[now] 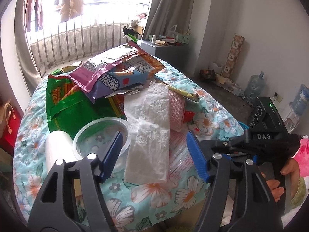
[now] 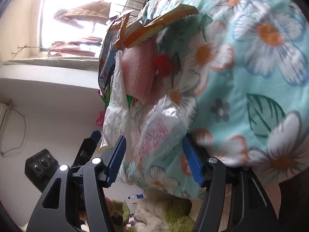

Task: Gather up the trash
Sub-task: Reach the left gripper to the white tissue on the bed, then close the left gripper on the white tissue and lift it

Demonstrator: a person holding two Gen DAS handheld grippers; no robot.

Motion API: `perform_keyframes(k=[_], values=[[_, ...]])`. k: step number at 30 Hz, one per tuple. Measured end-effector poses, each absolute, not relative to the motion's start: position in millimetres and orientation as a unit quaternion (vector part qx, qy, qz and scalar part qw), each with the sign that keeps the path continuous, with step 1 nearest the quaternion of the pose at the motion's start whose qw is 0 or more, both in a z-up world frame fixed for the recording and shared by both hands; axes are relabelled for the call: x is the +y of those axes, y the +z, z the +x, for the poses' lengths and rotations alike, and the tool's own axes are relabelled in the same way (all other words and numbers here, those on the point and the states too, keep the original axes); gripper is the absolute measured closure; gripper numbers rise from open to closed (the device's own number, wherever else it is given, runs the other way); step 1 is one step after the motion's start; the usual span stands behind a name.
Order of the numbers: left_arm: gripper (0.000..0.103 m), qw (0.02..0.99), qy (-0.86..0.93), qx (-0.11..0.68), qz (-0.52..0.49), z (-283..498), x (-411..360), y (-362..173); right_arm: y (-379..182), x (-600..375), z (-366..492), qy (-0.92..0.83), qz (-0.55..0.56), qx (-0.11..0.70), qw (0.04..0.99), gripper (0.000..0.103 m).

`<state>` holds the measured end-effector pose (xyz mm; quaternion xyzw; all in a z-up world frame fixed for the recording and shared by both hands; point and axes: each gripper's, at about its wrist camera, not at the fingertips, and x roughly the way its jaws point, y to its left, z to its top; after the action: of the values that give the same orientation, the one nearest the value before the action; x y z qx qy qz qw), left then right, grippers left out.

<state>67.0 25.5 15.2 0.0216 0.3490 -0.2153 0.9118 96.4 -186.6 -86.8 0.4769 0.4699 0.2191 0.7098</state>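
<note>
White tissue [image 1: 149,133] lies draped over a clear wrapper [image 1: 179,154] at the near edge of the floral cloth [image 1: 185,195], with the left gripper [image 1: 154,154] spread wide around it and touching nothing. My judgement is that the tissue is the piece to take first: lower the blue pads astride its near end, close gently so the paper bunches rather than tears, and lift straight up so the wrapper under it does not slide off the edge. Keep the left pad clear of the plastic tub [image 1: 101,141] and the white cup [image 1: 58,148] beside it.

Farther back sit the rest of the trash: a green bag [image 1: 63,100], a purple packet [image 1: 92,71] and a pink sponge [image 1: 176,108].

From the left wrist the whole pile shows from above, and the right gripper [image 1: 264,141] appears at the far right in a hand [image 1: 278,183]. The right wrist view is rolled sideways and blurred; it shows the right gripper [image 2: 154,158] likewise spread and empty, facing the wrapper [image 2: 160,133] and the cloth's hanging edge, plus a green rug [image 2: 173,212] below that the other view barely catches.
</note>
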Motion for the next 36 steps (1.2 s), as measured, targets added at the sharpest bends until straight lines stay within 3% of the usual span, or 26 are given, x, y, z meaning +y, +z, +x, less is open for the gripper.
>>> perform_keyframes(k=[1,6,8,18,24,26,27,29,32,36], values=[[0.039,0.912,-0.215,0.348,0.027,67.1,23.3,15.6,-86.0,-186.1,96.7,0.217,0.476,0.468,0.712,0.045],[0.039,0.911,-0.198,0.352,0.081,74.9,3.5,10.9,-91.4,-191.4,96.7,0.199,0.475,0.467,0.719,0.079],[0.039,0.908,-0.198,0.355,0.104,79.7,-6.9,6.6,-97.2,-196.5,94.3,0.199,0.482,0.467,0.715,0.085],[0.044,0.892,-0.169,0.394,0.142,111.3,-25.1,-4.3,-76.5,-202.2,92.6,0.225,0.465,0.445,0.732,0.083],[0.061,0.880,-0.160,0.423,0.143,125.1,-28.1,-11.9,-92.1,-208.2,99.7,0.224,0.490,0.446,0.714,0.082],[0.075,0.880,-0.156,0.424,0.144,127.7,-27.0,-12.3,-95.6,-211.3,101.0,0.222,0.495,0.442,0.714,0.082],[0.076,0.879,-0.155,0.427,0.141,129.1,-26.2,-12.2,-97.2,-212.9,102.5,0.222,0.498,0.440,0.714,0.082],[0.088,0.881,-0.156,0.427,0.133,130.1,-24.0,-9.0,-100.4,-215.8,102.5,0.220,0.501,0.436,0.714,0.089],[0.091,0.884,-0.161,0.422,0.120,130.4,-21.2,-3.1,-100.2,-222.0,99.7,0.223,0.502,0.428,0.717,0.096],[0.091,0.885,-0.177,0.419,0.097,129.3,-20.9,6.2,-94.7,-234.5,89.9,0.219,0.489,0.421,0.732,0.098]])
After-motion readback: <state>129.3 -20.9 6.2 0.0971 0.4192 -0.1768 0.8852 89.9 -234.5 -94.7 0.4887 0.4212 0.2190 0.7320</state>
